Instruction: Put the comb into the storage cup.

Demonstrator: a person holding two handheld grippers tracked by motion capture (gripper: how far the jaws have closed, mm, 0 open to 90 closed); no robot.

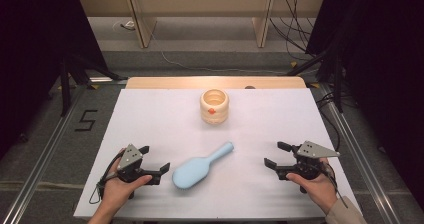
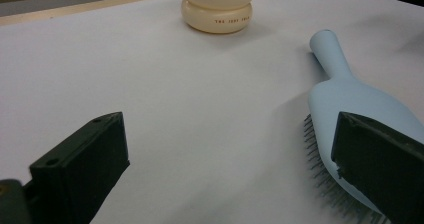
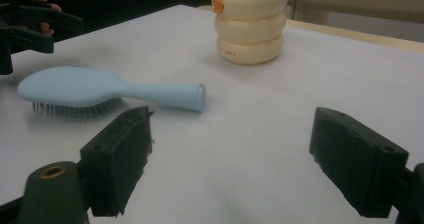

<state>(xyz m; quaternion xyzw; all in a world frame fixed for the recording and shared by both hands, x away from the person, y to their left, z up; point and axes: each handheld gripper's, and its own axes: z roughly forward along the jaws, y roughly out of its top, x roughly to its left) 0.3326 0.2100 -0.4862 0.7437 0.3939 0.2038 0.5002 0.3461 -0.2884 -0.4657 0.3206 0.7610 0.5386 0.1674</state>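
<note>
A light blue hairbrush point(image 1: 199, 167) lies bristles down on the white table cover point(image 1: 150, 114), its handle pointing toward the far right. Behind it, near the back of the table, stands a cream ringed cup point(image 1: 214, 105) with a small orange mark. My left gripper point(image 1: 156, 158) rests open just left of the brush head, nothing between its jaws. In the left gripper view one jaw overlaps the brush point(image 2: 350, 96), with the cup point(image 2: 219, 9) beyond. My right gripper point(image 1: 274, 153) is open at the right, apart from the brush point(image 3: 100, 86) and the cup point(image 3: 250, 24).
A strip of wooden table edge point(image 1: 215, 82) shows behind the white cover. Metal rails point(image 1: 45, 149) run along the floor on both sides, with a "5" point(image 1: 86, 120) marked at the left. Cables point(image 1: 295, 29) and wooden furniture legs point(image 1: 142, 26) lie beyond the table.
</note>
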